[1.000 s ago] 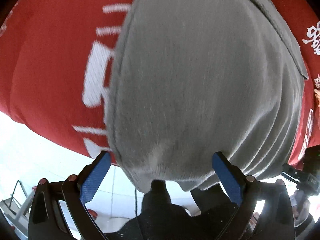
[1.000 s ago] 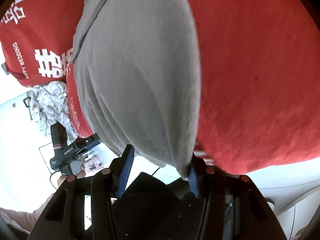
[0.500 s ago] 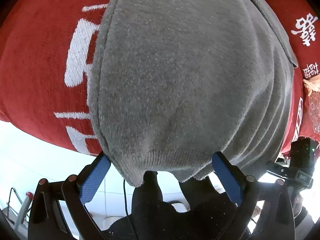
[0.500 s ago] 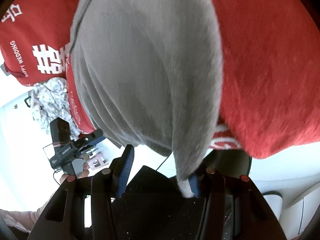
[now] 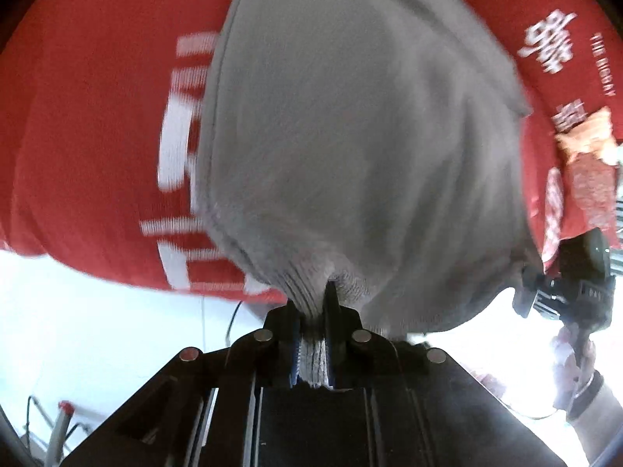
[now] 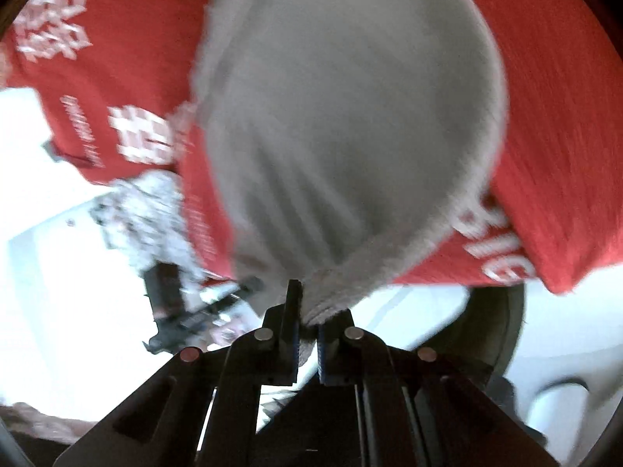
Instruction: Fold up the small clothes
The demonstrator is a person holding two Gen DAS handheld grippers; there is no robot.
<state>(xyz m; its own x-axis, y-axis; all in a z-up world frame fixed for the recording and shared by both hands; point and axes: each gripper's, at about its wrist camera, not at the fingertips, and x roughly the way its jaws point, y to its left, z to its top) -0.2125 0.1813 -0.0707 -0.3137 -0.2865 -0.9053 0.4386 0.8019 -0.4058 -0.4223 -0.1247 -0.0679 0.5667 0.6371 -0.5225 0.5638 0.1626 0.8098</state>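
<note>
Grey garment: spread over red printed cloth. Left gripper: jaws clamped on bunched hem; right gripper: jaws likewise pinching grey fabric.

Each wrist camera looks forward along its own fingers, very close to the gray garment. Both views share it and the red cloth beneath.

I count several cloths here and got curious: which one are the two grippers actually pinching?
The plain grey garment, bunched between both the left gripper and right gripper. The red printed cloth lies underneath, ungripped.
</note>
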